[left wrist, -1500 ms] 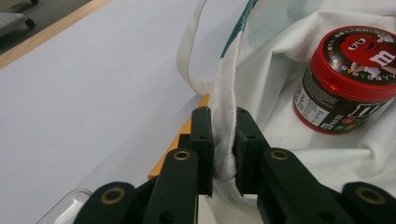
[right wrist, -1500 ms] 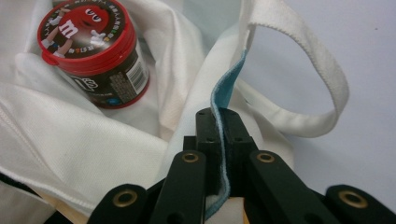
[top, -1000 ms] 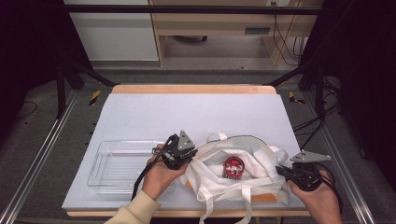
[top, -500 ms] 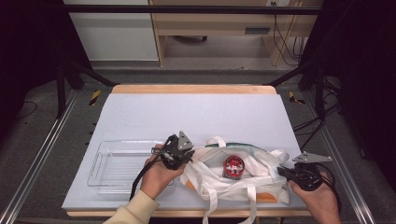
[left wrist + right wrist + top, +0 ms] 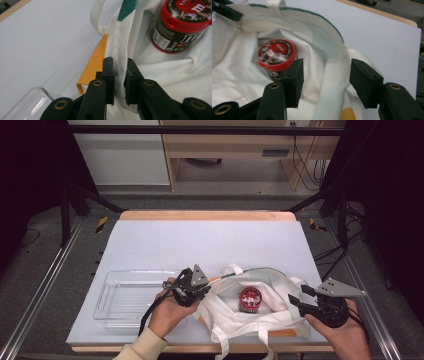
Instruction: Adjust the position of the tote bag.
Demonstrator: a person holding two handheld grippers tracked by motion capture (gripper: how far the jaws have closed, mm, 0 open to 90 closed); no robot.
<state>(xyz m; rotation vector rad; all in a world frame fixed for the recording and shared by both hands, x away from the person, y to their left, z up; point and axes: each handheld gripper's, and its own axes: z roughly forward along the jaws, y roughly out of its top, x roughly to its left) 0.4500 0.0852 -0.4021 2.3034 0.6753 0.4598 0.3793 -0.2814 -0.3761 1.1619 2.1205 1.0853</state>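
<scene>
White cloth bag [image 5: 260,317] lies open, red-lid candy jar [image 5: 249,298] already inside. Left gripper [image 5: 192,287] pinches bag rim. Right gripper [image 5: 305,301] just opened wide, rim loose between jaws. Clear tray [image 5: 125,292] left, empty.

White tote bag [image 5: 250,317] with green trim, red-lidded black candy jar [image 5: 249,299], clear tray [image 5: 125,292], orange-yellow folder [image 5: 93,63].

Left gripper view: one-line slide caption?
Left tool shut on white tote bag's rim, red-lidded candy jar inside.

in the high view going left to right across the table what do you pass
Clear tray → left gripper clamped on the bag's edge → red-lidded jar in the white bag → right gripper, jaws just opened.
</scene>
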